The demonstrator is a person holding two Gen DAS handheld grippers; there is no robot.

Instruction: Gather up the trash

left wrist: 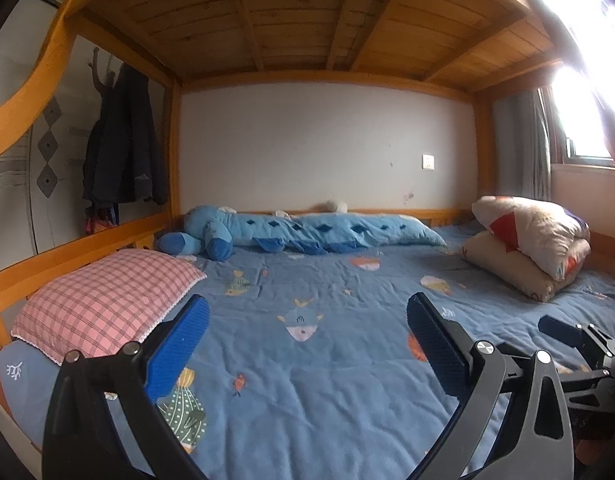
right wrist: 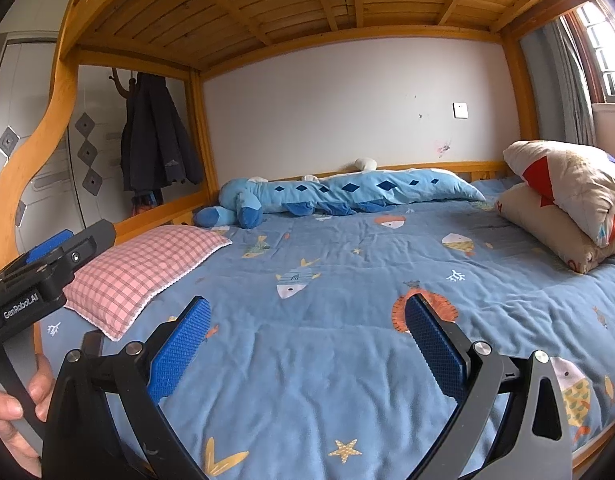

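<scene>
We hold our left gripper [left wrist: 307, 344] and right gripper [right wrist: 307, 344] level, side by side above the blue bedspread [right wrist: 347, 360], both spread wide and empty.

Soft quilted cloth bedspread [right wrist: 347, 360], glossy varnished wood bed frame [right wrist: 347, 36], plush blue toy [right wrist: 327, 196], checked cloth pillow [right wrist: 147, 272]

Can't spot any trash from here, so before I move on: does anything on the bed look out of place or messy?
Nothing stands out. The blue bedspread is smooth, with the checked pillow, the long blue plush and the folded quilt lying neatly. No trash shows. Both grippers are open and empty.
</scene>
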